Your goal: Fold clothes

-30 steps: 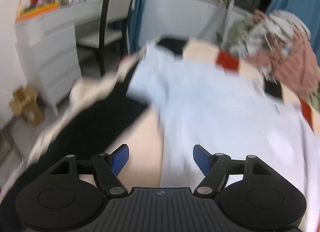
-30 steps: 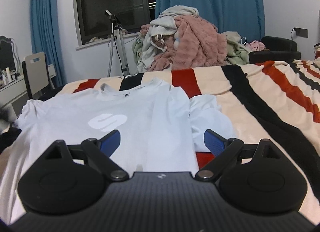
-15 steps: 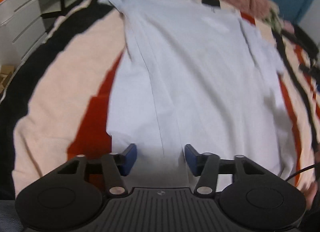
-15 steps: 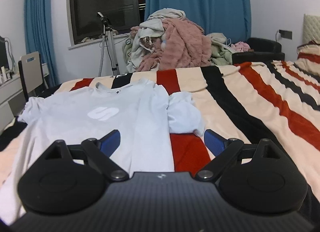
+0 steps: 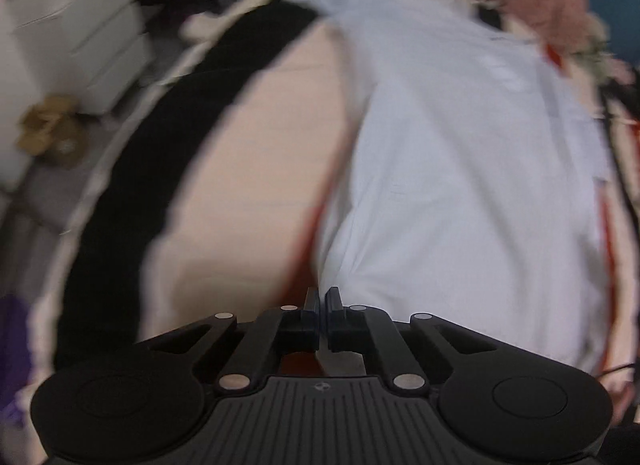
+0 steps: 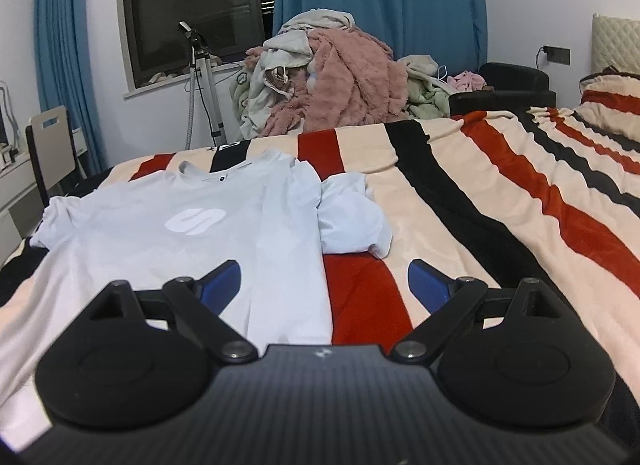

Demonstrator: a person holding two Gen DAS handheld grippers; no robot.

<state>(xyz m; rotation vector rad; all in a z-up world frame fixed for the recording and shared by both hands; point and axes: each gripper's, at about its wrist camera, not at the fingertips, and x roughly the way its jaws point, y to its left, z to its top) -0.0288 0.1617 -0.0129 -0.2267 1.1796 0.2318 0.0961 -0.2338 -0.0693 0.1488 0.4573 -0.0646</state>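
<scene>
The left tool is seen clenched, its two black fingers pressed together on the near hem of a pale blue shirt. Cloth is gathered into small creases right at the fingertips. The left view is blurred, so fine detail cannot be told.

The right tool is seen released, its blue pads spread wide apart and nothing held between them. It is held low over the near right edge of the shirt, with one pad above the cloth and the other above the blanket.

The shirt is laid flat, front up, on a bed covered by a blanket striped in cream, red and black. A white logo is printed on the chest, and the collar is turned toward the far side of the bed. The right sleeve is bunched up beside the body of the shirt; the other sleeve is spread toward the bed's left edge.

Beyond the bed a heap of clothes is piled, with a pink fleecy piece on top. Behind it a dark window is framed by blue curtains, and a tripod is stood below the sill. White drawers and a cardboard box are seen to the bed's left.
</scene>
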